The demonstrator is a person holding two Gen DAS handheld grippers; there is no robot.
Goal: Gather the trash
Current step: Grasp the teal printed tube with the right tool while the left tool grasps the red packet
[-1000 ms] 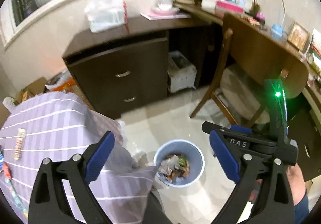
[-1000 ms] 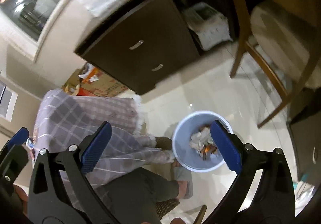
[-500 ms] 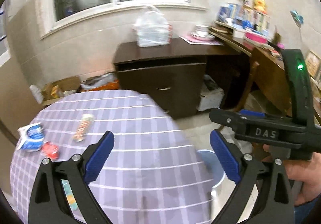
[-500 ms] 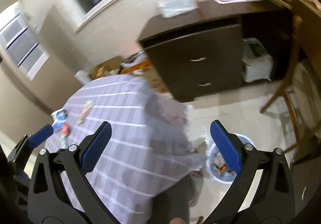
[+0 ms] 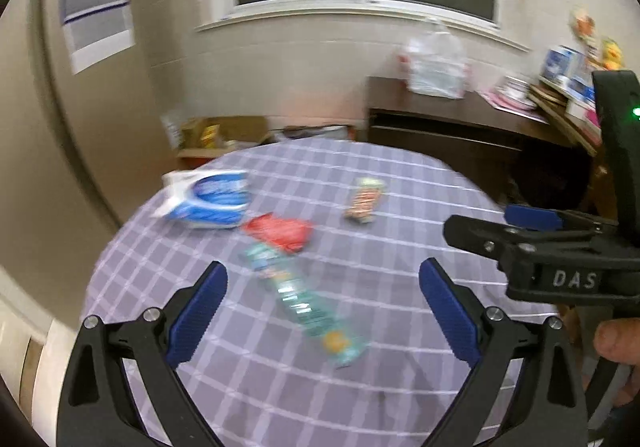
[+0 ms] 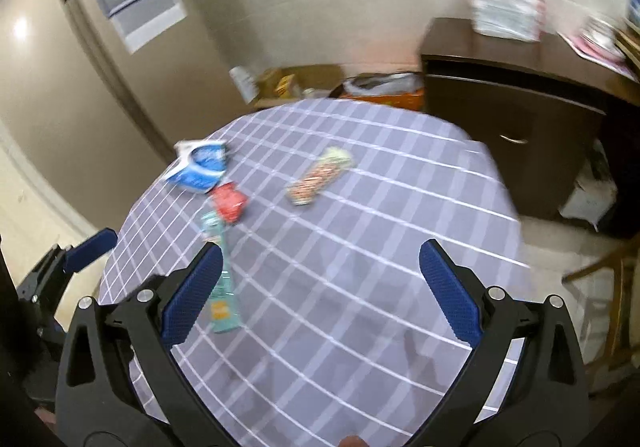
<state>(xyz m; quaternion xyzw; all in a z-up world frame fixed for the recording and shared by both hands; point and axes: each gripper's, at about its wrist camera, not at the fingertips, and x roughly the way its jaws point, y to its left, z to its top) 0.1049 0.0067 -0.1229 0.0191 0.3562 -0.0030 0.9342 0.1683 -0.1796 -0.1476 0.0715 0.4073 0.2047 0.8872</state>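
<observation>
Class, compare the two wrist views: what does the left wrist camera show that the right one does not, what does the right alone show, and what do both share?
Only the left view shows the right tool from the side, a green light on it, a thumb beside it, and the shelf clutter at far right.

Only the right view shows the cabinet's drawer handle, a chair and the floor.

Both show the checked table, four wrappers on it: blue-white, red, teal, striped, plus the window and white bag. Both tools are open, holding nothing.
</observation>
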